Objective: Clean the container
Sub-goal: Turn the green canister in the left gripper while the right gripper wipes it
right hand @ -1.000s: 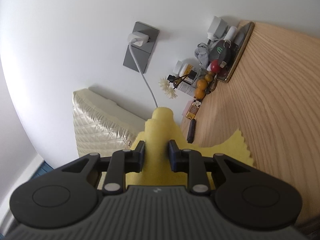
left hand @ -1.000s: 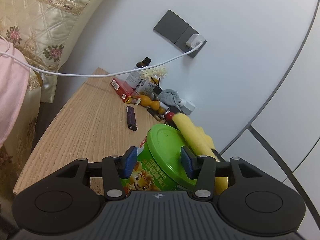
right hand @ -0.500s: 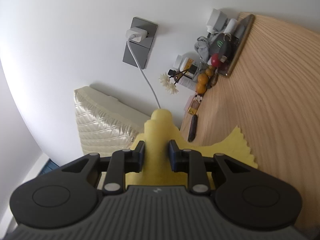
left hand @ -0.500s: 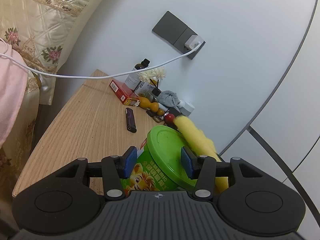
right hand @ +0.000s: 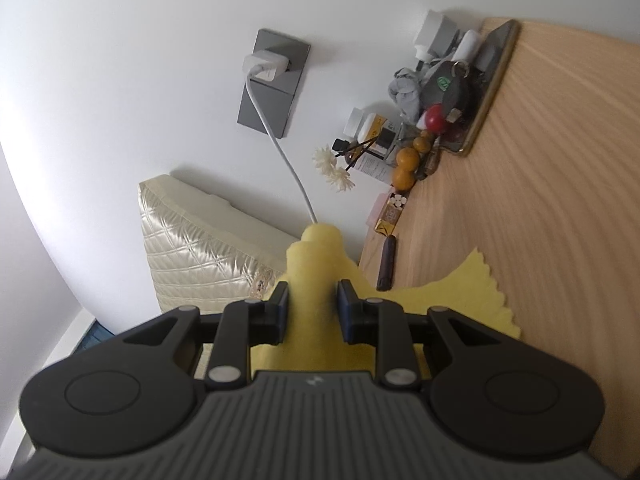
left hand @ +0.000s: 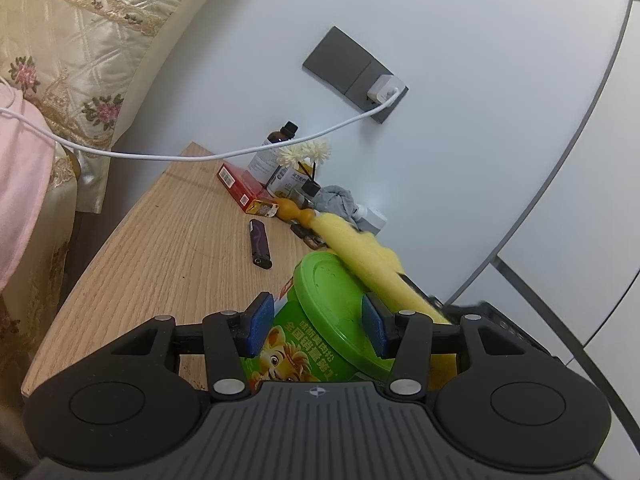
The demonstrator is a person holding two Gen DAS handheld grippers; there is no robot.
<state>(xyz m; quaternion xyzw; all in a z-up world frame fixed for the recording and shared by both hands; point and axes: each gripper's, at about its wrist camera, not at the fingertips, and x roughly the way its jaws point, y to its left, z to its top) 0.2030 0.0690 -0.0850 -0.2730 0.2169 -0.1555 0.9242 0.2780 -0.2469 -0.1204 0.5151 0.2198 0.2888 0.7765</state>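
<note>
My left gripper is shut on a green container with a green lid and a lion picture, held tilted above the wooden table. My right gripper is shut on a bunched yellow cloth. In the left wrist view the cloth lies across the lid's right edge, with the right gripper's black body behind it.
At the table's back by the wall stand a red box, a dark bottle, white flowers, orange gourds, grey cloth and a lighter. A white charger cable hangs across. A bed headboard is at left.
The yellow cloth has slid further along the lid's right edge, towards the clutter at the back. The left gripper still holds the container much as before.
</note>
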